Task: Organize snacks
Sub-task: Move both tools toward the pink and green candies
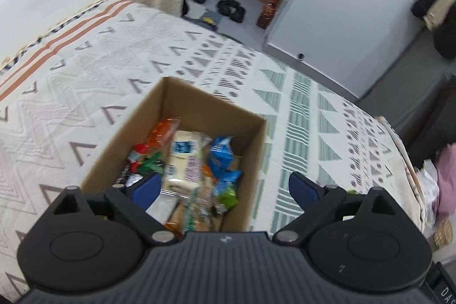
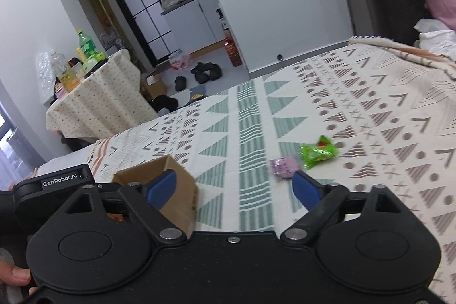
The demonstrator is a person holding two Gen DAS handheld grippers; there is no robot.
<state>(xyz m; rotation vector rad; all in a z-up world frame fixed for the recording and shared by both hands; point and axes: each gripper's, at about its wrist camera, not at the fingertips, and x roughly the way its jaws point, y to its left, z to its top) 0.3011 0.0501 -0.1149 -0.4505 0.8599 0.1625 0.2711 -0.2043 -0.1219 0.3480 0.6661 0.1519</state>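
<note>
1. Cardboard is the stuff of the open box [image 1: 136, 133] in the left wrist view, standing on a patterned bedspread [image 1: 71, 81]. It holds a jumble of wrapped snacks: a cream packet [image 1: 182, 161] in the middle, blue packets [image 1: 221, 153] at 3 o'clock of it, an orange packet [image 1: 162, 130] at 11 o'clock. The left gripper [image 1: 225, 190] is released, its blue pads spread wide over the box's near end with nothing clamped between them.

2. Right wrist view: the right gripper [image 2: 232, 185] is likewise released and empty, jaws wide apart above the bedspread [image 2: 370, 110]. A green snack packet [image 2: 319, 153] lies on the cloth at 1 o'clock of the jaws, a small pink packet [image 2: 282, 167] just beside it, near the right pad. The cardboard box [image 2: 182, 193] sits at 9 o'clock, partly behind the left pad. A thumb [image 2: 15, 275] shows at the lower left edge.
</note>
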